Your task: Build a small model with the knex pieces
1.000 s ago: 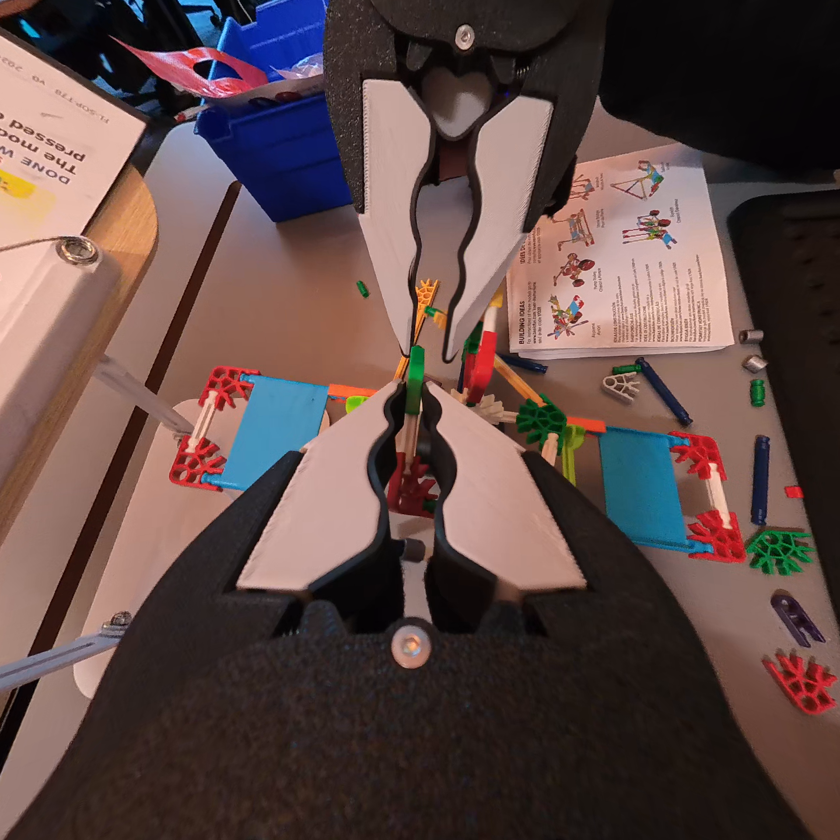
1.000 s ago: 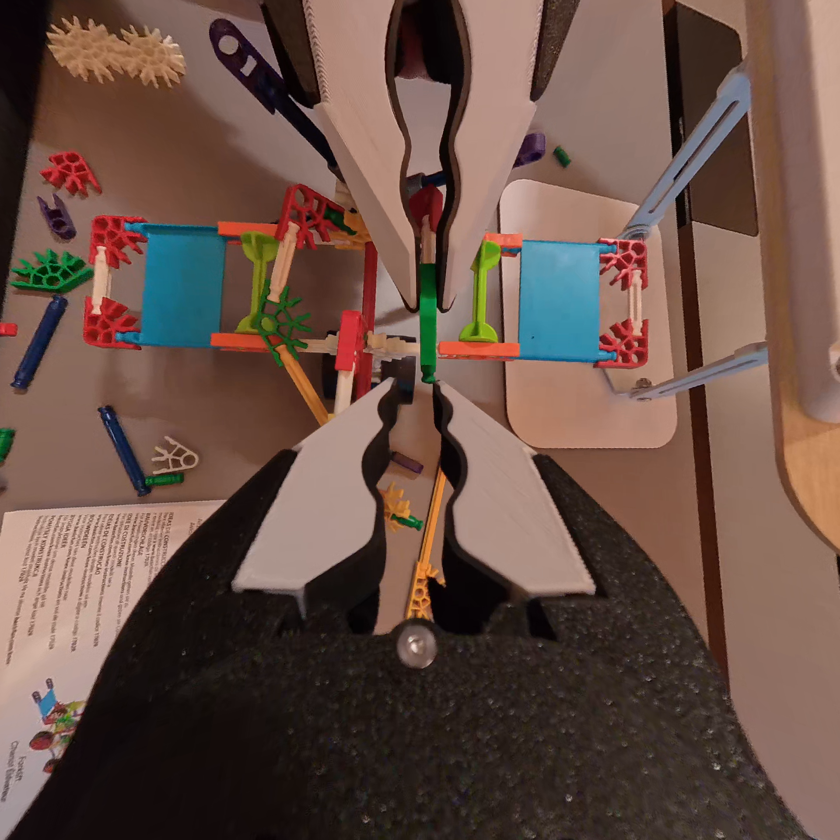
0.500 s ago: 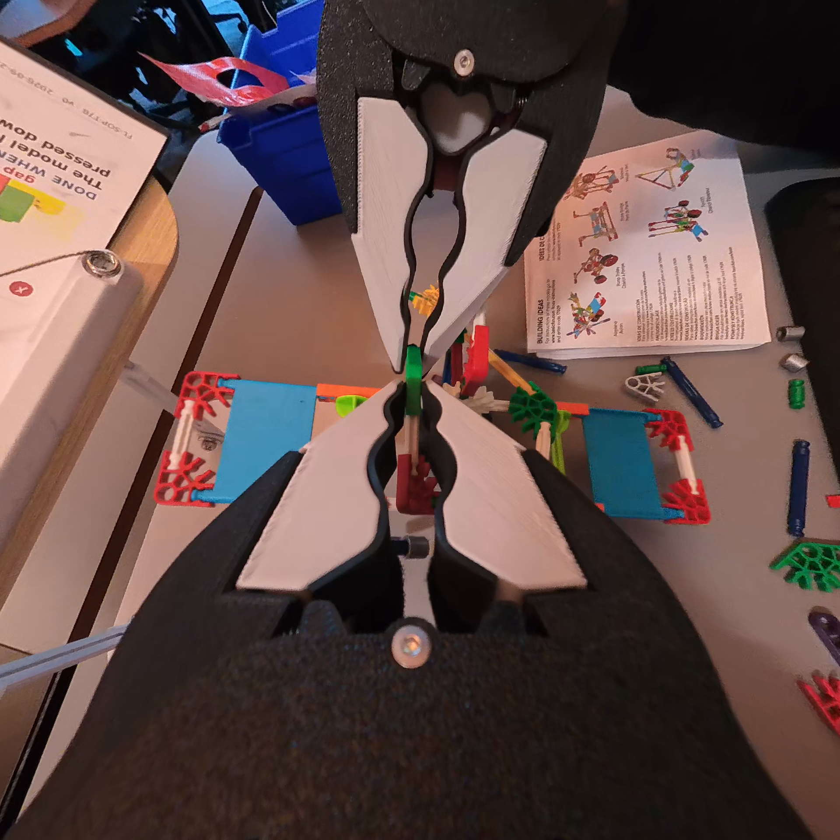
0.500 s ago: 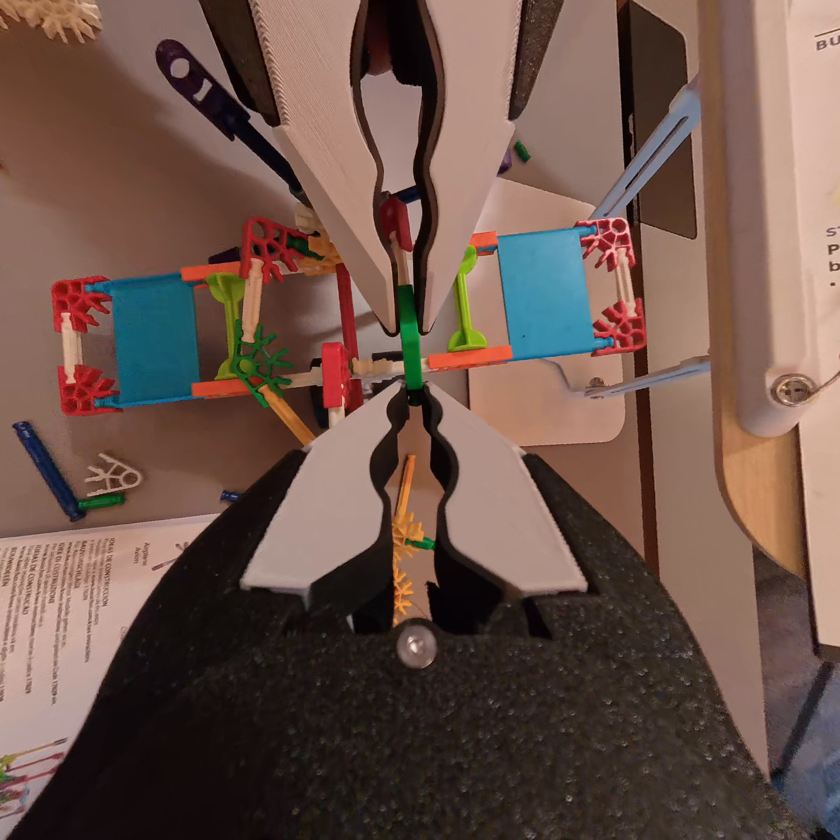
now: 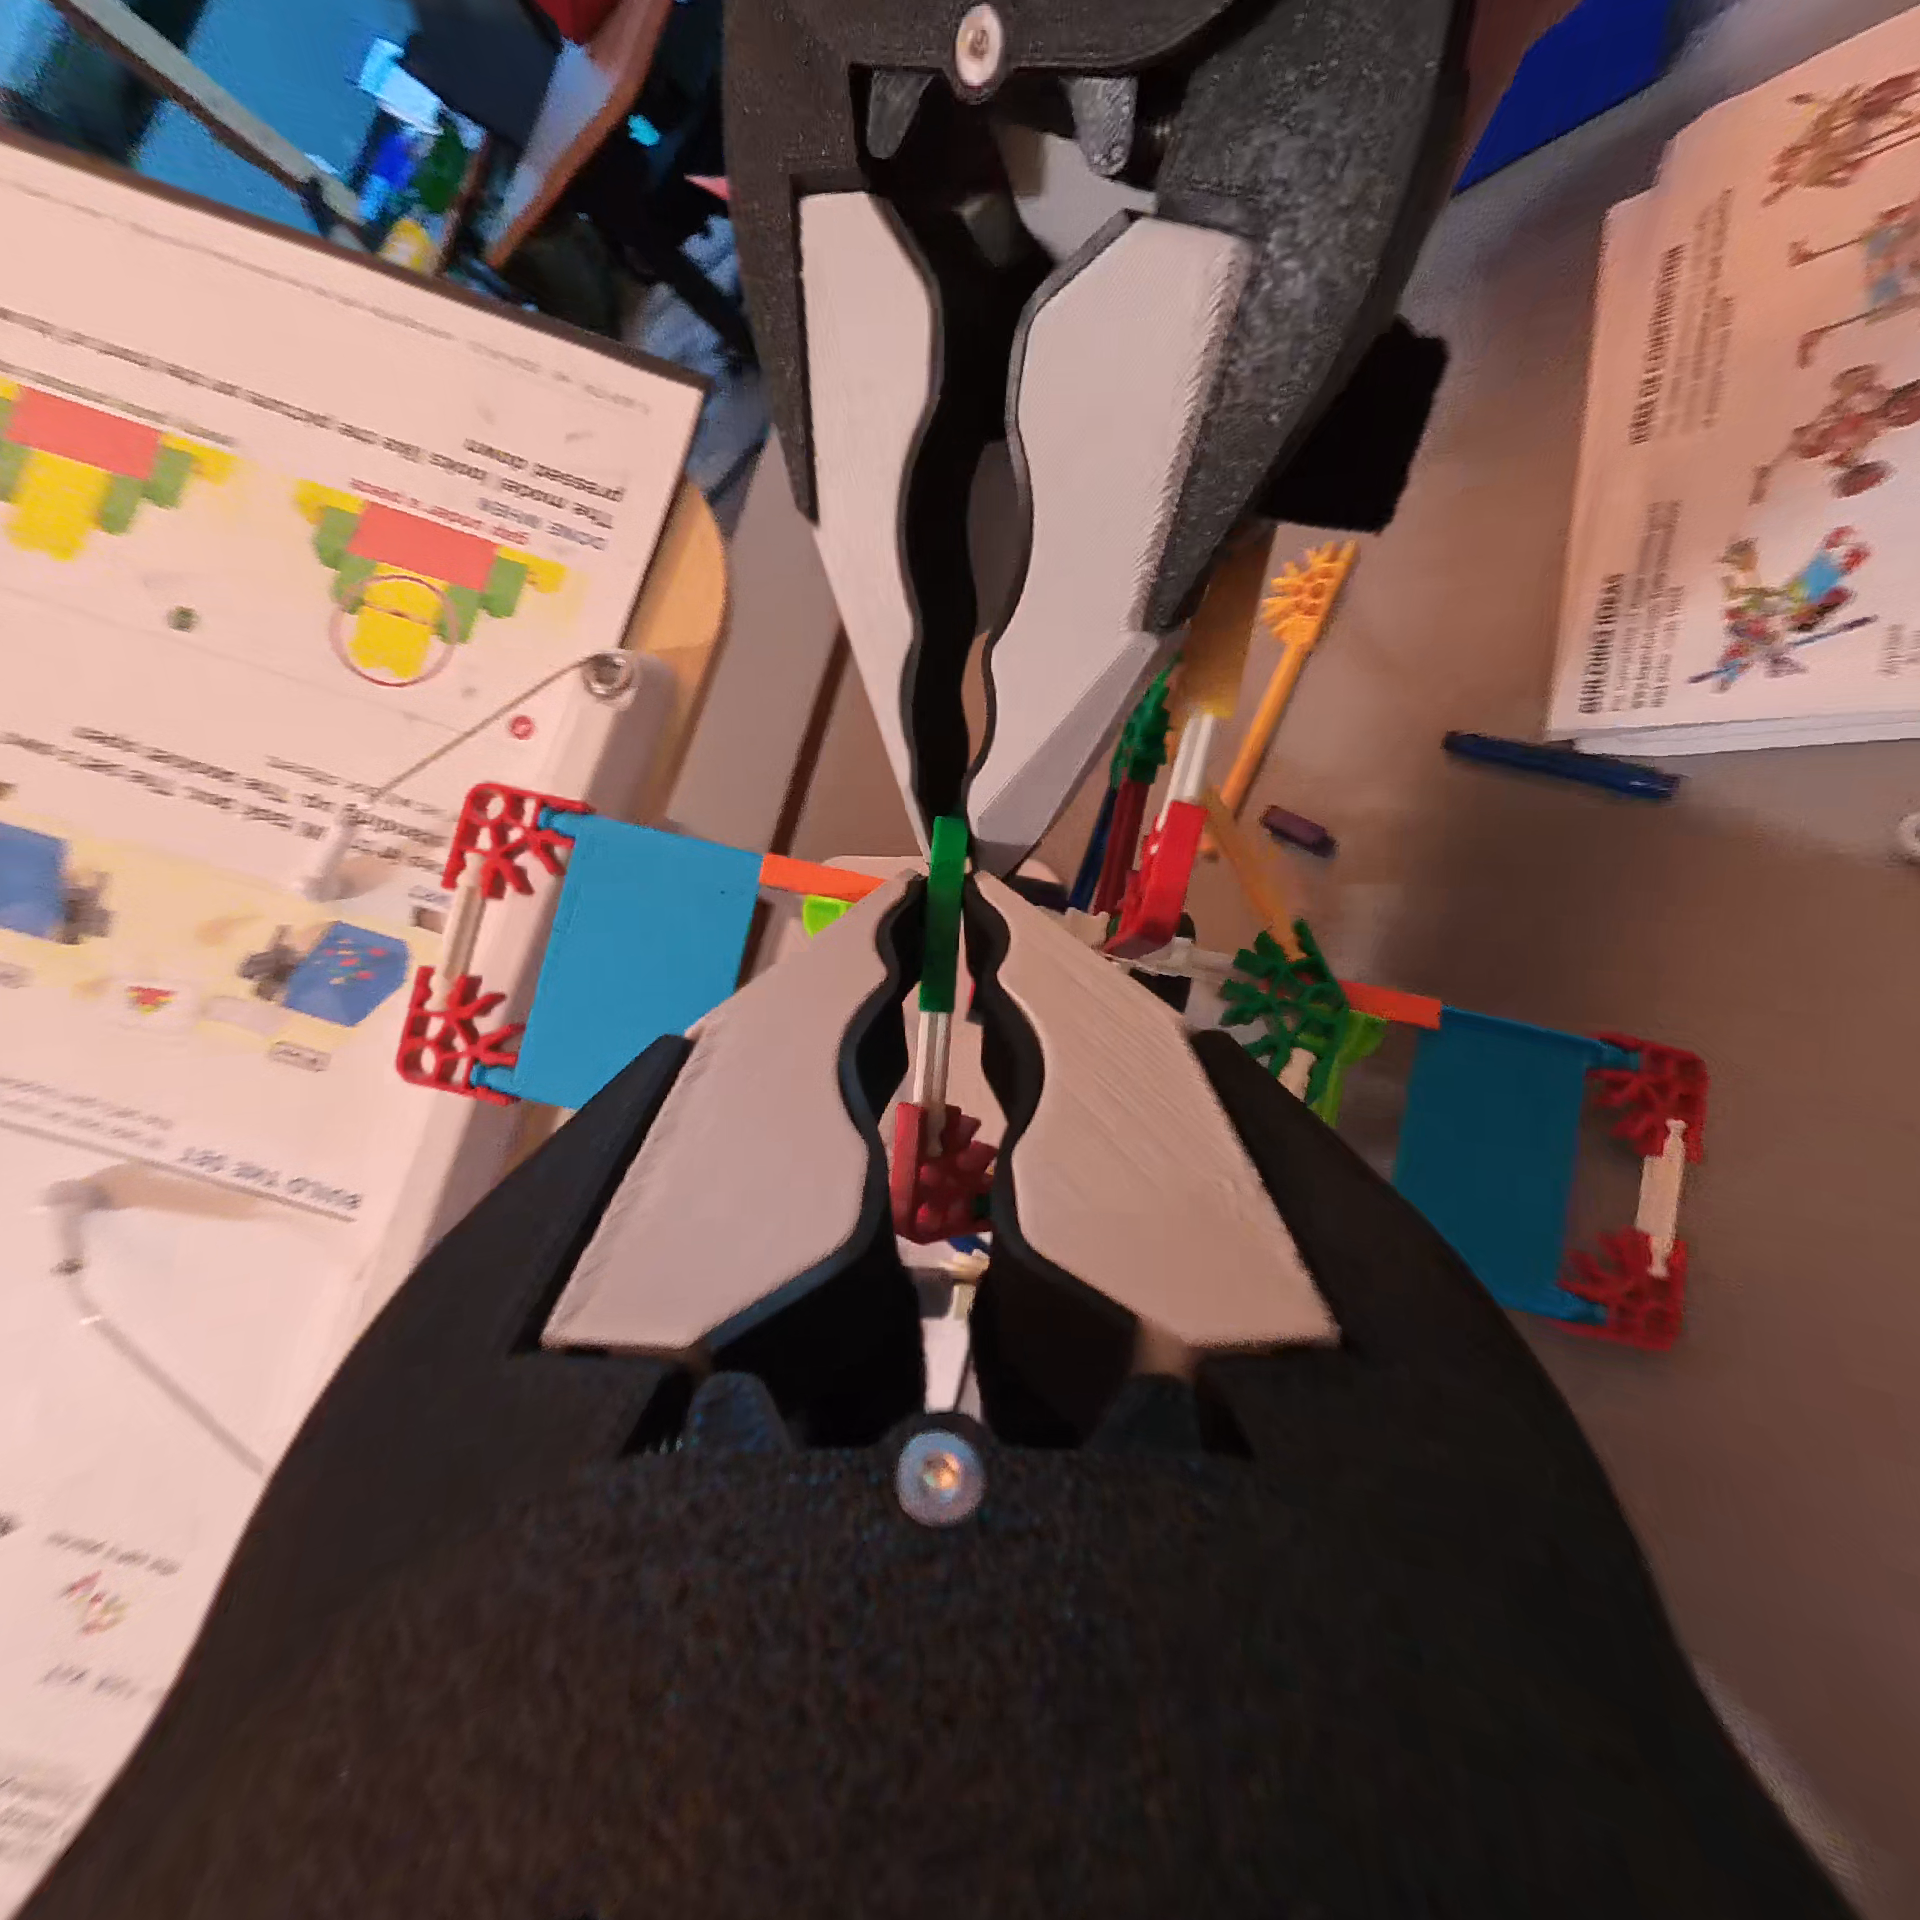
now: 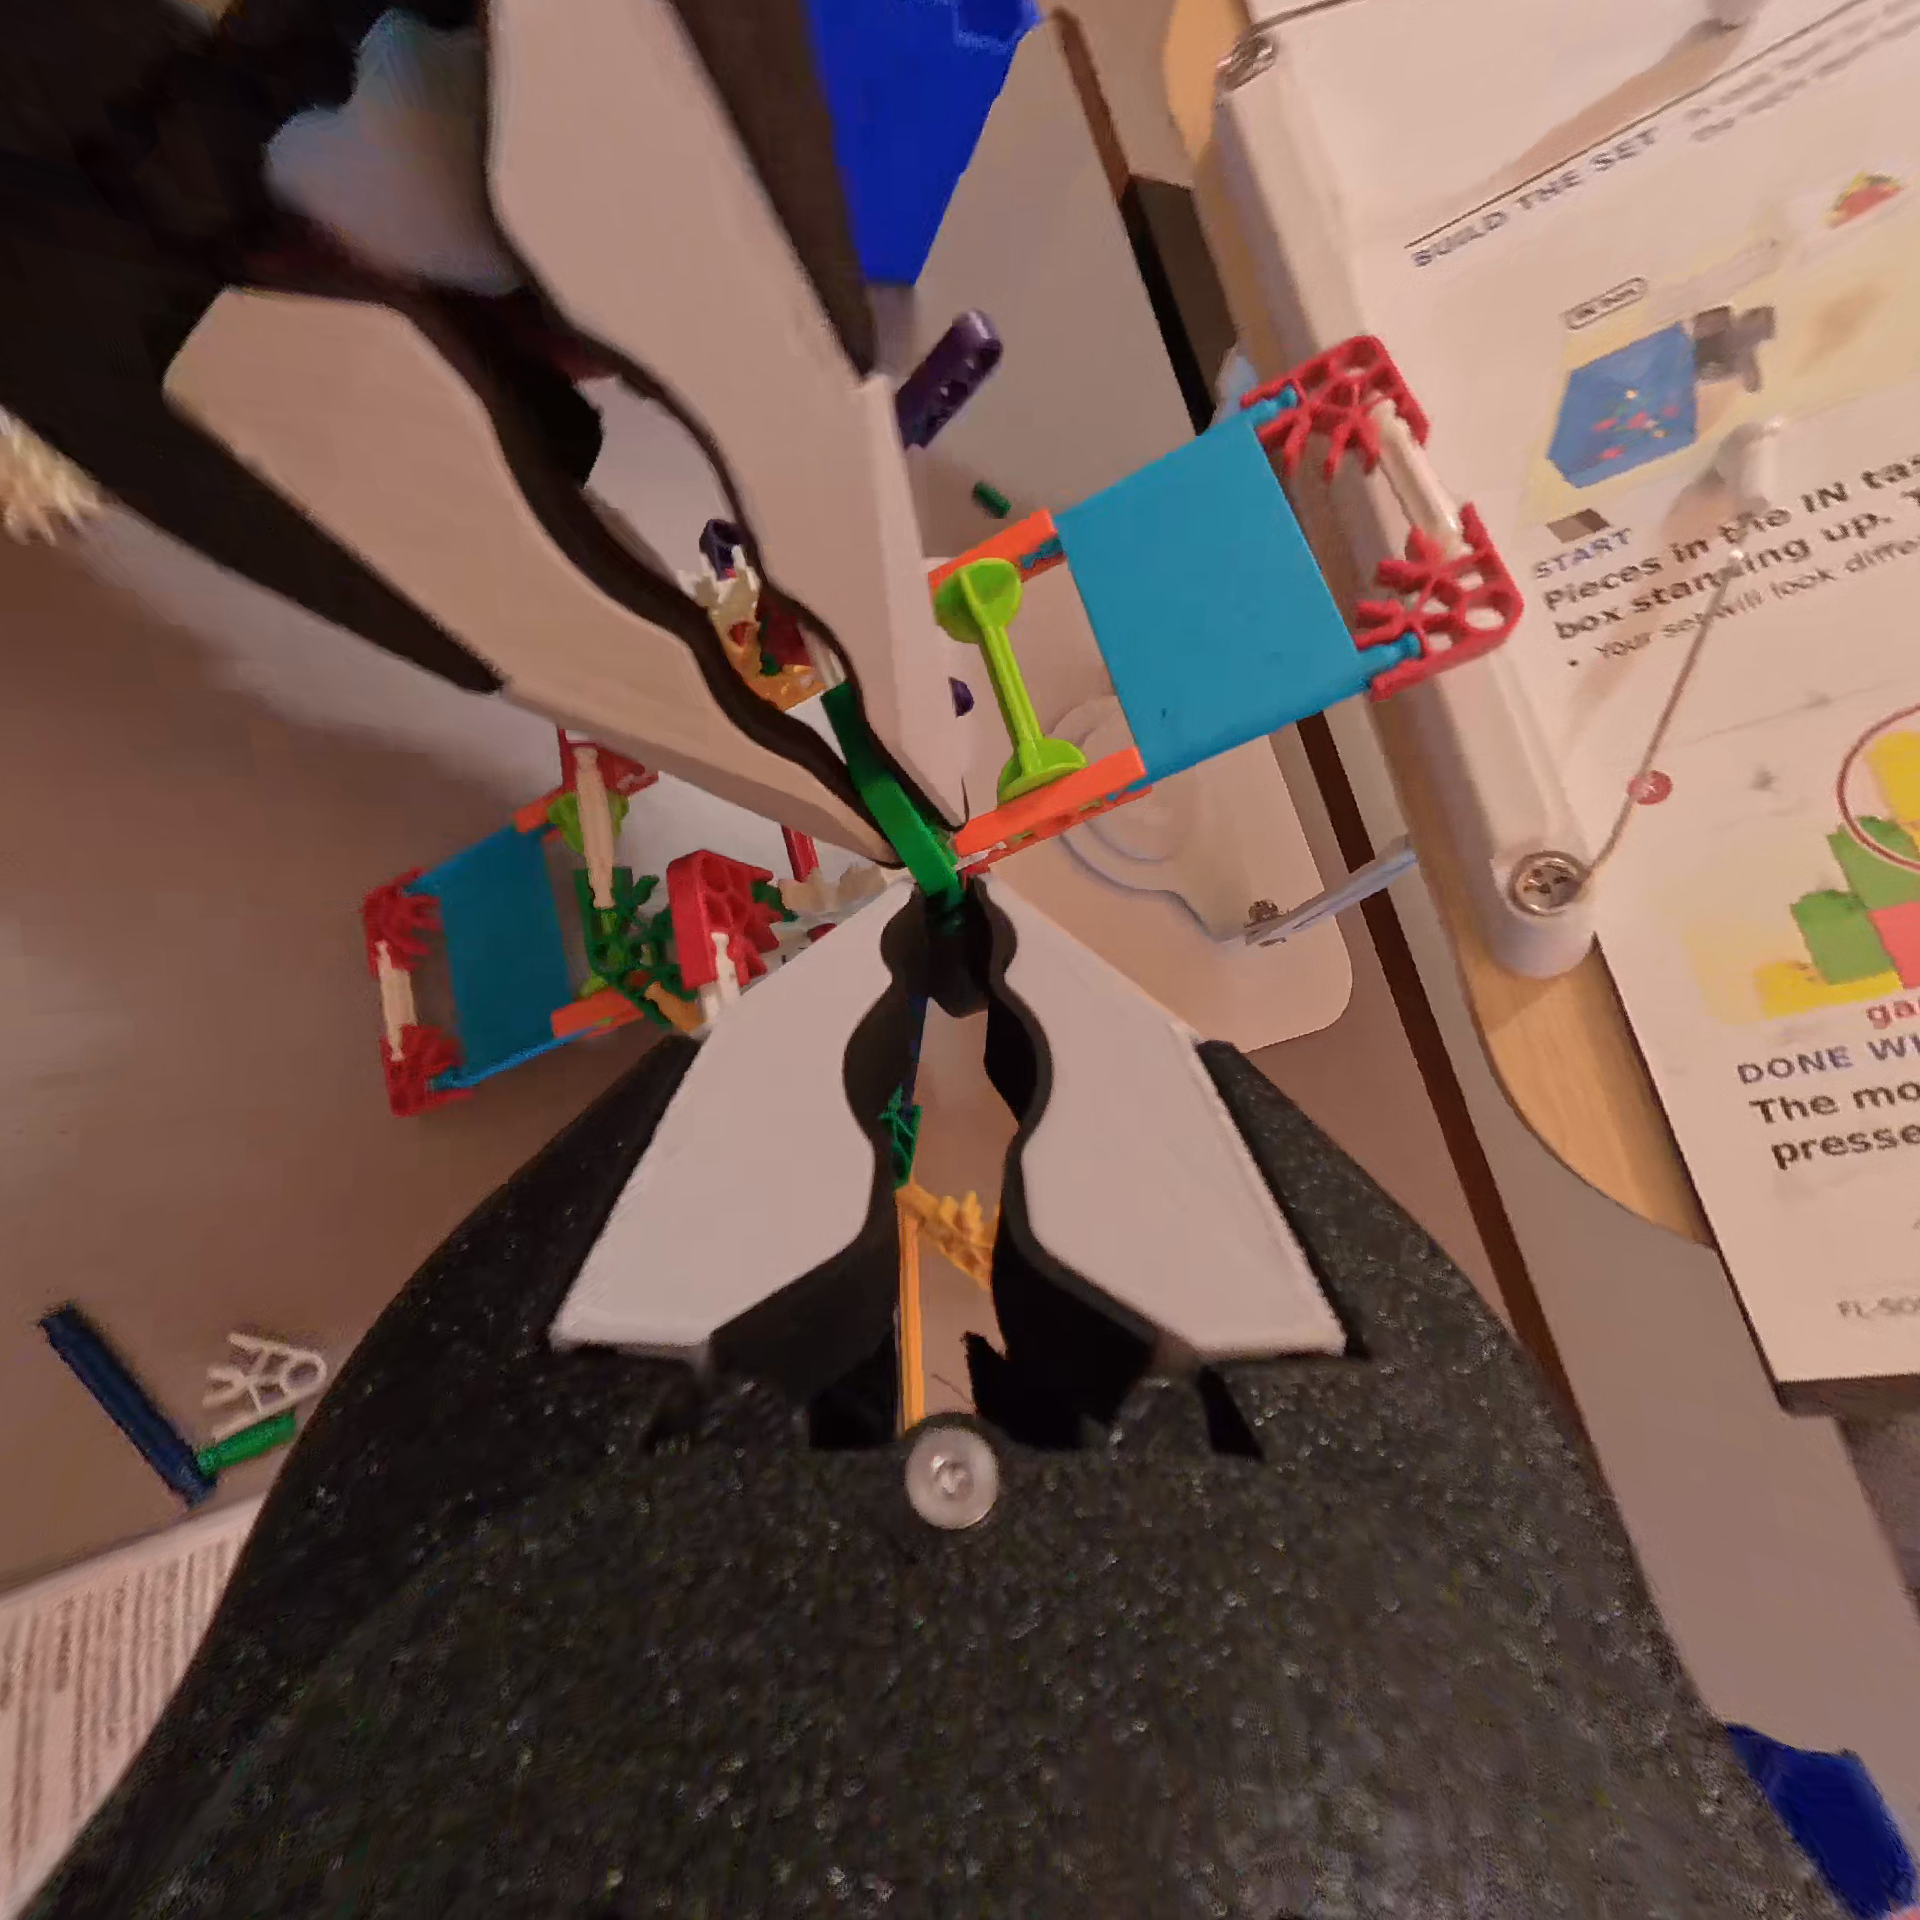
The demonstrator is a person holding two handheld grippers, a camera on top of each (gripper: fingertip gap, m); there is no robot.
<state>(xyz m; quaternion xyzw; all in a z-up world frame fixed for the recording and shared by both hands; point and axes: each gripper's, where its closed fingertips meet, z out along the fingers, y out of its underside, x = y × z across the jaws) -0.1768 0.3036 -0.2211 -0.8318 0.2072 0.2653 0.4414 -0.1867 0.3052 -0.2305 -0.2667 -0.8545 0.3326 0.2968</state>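
Green rod (image 5: pixel 948 914) (one) between two closed grippers

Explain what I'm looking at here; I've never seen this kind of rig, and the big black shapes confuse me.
Each picture comes from a camera mounted on a handheld two-finger gripper, looking along its grey fingers. The black shape at the bottom of each view is that gripper's own body; the one at the top is the other gripper, facing it. The left gripper is shut on a green rod of a colourful construction-toy model with blue panels. The right gripper pinches the same rod's other end. The model looks lifted off the grey table, where loose rods and printed instruction sheets lie.
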